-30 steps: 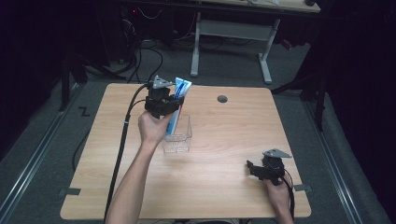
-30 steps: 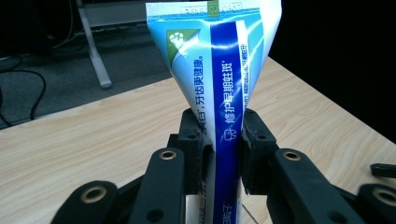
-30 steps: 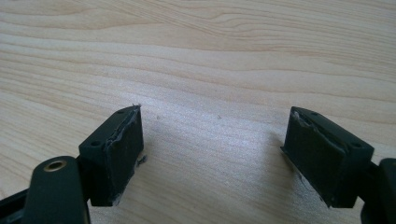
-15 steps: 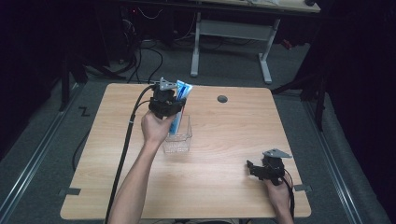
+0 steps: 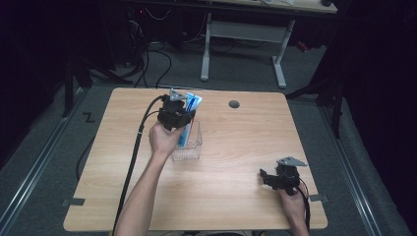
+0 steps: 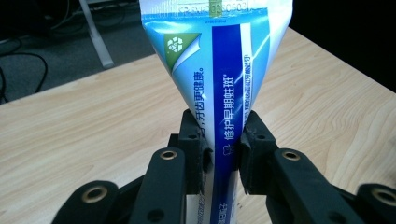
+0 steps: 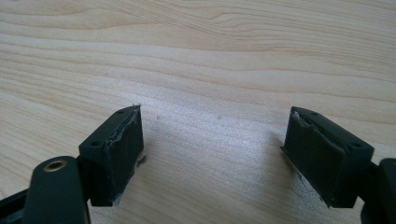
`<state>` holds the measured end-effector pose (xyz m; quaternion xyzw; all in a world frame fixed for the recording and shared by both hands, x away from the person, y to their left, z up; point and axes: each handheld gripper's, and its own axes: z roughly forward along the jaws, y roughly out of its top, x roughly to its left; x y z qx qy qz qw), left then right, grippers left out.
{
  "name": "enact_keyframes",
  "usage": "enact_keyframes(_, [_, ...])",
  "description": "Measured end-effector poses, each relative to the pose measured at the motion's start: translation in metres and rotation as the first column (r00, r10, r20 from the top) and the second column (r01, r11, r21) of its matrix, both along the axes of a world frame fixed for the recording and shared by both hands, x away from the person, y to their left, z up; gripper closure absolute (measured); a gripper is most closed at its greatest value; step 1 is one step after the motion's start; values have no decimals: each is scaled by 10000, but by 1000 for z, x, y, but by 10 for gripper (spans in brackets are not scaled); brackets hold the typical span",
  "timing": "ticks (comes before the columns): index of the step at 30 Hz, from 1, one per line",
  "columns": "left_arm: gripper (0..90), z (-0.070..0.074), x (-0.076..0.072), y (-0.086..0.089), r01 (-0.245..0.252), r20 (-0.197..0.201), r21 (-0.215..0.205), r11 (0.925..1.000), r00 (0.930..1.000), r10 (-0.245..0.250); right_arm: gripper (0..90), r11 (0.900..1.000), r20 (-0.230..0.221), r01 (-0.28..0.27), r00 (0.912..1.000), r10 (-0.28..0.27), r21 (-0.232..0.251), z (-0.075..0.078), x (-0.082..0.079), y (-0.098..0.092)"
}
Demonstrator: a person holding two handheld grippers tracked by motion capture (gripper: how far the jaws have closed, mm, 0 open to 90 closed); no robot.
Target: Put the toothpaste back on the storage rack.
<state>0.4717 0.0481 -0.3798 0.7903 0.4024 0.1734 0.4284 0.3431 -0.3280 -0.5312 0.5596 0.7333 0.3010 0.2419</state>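
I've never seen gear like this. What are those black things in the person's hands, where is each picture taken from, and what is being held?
They are hand-held tools with two black jaws each. One camera looks down on the wooden table from above; two more ride on the tools, looking along their jaws. The left gripper is clamped on a blue and white toothpaste tube, holding it over a clear plastic box. The right gripper rests low near the table's corner, jaws apart with nothing between them.
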Motion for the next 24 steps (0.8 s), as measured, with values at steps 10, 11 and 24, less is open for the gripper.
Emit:
enact_keyframes(10, [740, -12, -1, -6, 139, -215, 242, 9996, 9997, -134, 196, 10000, 2, 0, 10000, 0, 0, 0, 0, 0])
enact_keyframes(11, [740, -13, -1, -6, 149, -228, 267, 9995, 9996, -142, 196, 10000, 0, 2, 10000, -2, -2, 0, 0, 0])
enact_keyframes(24, [739, -26, 1, -10, 222, -539, 322, 9992, 9983, -205, 196, 10000, -1, -1, 10000, 1, 1, 0, 0, 0])
